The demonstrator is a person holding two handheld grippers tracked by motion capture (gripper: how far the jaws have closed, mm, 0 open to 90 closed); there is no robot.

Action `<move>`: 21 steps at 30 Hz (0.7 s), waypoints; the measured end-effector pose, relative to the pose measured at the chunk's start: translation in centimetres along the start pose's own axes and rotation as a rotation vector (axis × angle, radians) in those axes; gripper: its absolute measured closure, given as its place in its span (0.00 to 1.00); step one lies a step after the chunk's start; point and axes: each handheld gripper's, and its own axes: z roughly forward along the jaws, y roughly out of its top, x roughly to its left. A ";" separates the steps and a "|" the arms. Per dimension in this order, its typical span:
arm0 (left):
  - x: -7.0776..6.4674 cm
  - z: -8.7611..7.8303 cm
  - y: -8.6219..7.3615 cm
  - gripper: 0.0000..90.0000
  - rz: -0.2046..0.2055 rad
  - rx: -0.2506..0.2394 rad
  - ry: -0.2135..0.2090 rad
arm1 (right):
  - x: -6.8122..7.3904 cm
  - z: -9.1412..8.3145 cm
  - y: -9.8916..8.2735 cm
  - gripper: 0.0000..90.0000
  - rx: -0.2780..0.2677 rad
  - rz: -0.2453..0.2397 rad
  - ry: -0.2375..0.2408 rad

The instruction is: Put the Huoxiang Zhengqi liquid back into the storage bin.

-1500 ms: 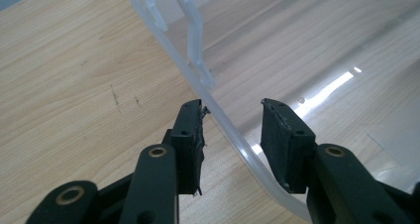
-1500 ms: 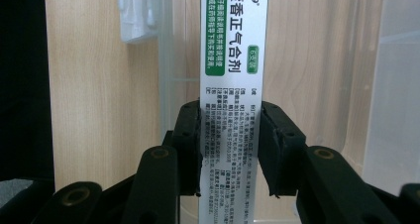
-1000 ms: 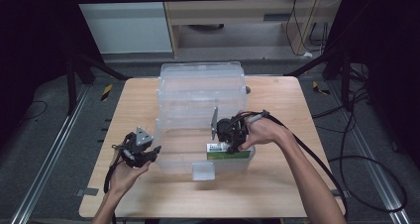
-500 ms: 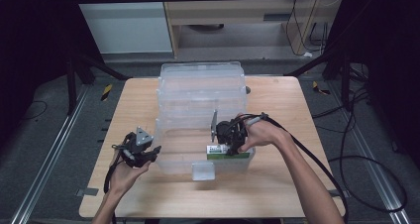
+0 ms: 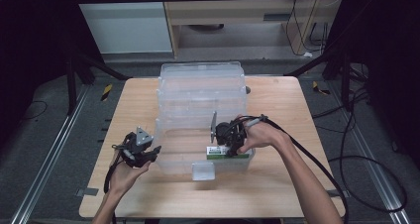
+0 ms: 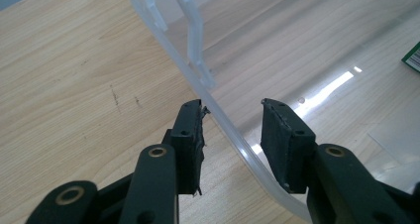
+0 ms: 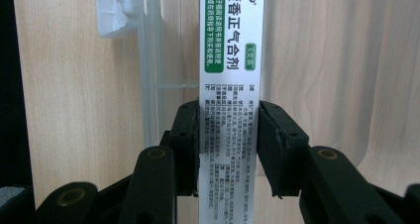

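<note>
Right gripper (image 7: 229, 135) clasps the medicine box (image 7: 230, 60); left gripper (image 6: 232, 135) (jaws apart) straddles the bin rim (image 6: 223, 120)

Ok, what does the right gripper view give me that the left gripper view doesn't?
Right gripper view: the medicine box with its printed face, clamped between the right hand-held gripper pads. Left gripper view: the clear bin rim running between the left hand-held gripper, jaws open. Both: bin, wooden table, and the box, just a green corner in the left one.
</note>
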 end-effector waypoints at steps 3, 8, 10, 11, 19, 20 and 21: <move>0.0 0.0 0.0 0.66 -0.001 0.001 0.000 | -0.1 -0.7 -0.2 0.67 -0.030 0.008 -0.002; 0.0 0.0 0.0 0.66 0.000 0.001 0.001 | 0.2 -2.2 -0.6 0.64 -0.095 0.026 -0.018; 0.0 0.0 0.0 0.66 0.000 0.001 0.001 | 0.2 -2.7 -0.8 0.63 -0.118 0.028 -0.031; 0.0 0.0 0.0 0.66 0.000 0.001 0.001 | 0.2 -2.9 -0.9 0.62 -0.126 0.034 -0.040; 0.0 0.0 0.0 0.66 0.000 0.000 0.002 | 0.3 -4.8 -1.8 0.61 -0.195 0.096 -0.095; 0.0 0.0 0.0 0.66 0.000 0.000 0.002 | 0.3 -5.0 -1.9 0.62 -0.202 0.099 -0.096; 0.0 0.0 0.0 0.66 0.000 0.000 0.002 | 0.4 -5.2 -2.0 0.62 -0.205 0.107 -0.097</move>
